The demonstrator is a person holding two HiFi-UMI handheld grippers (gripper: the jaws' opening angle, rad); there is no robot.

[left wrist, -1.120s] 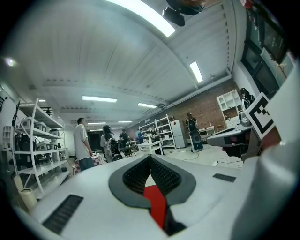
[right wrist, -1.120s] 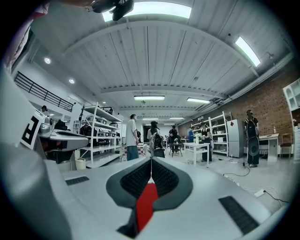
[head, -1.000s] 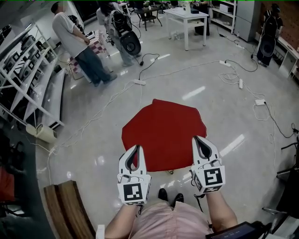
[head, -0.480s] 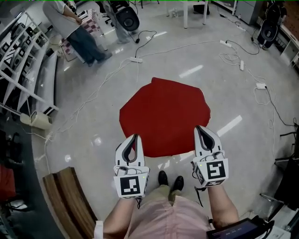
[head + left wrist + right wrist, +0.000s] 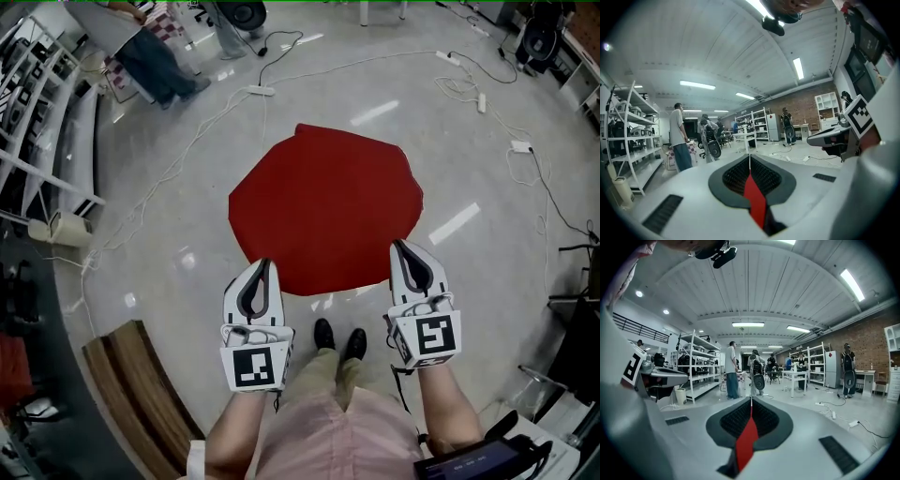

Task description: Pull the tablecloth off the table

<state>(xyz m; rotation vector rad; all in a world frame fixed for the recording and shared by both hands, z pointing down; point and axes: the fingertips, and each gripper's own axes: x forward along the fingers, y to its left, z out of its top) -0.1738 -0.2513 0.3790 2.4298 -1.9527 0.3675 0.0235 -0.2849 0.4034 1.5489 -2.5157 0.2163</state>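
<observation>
The left gripper (image 5: 262, 272) and right gripper (image 5: 403, 251) both have jaws closed, apparently empty; the red between them is probably the tablecloth (image 5: 323, 202) beneath. It lies spread at twelve o'clock, its near hem running nine-to-three under both tips alike.

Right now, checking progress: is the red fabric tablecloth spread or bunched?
Spread: the red fabric tablecloth lies flat, its full outline showing.

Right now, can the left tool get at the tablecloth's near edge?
Yes, it looks so: the left tool is shut on the red tablecloth at that edge, nothing in between.
</observation>
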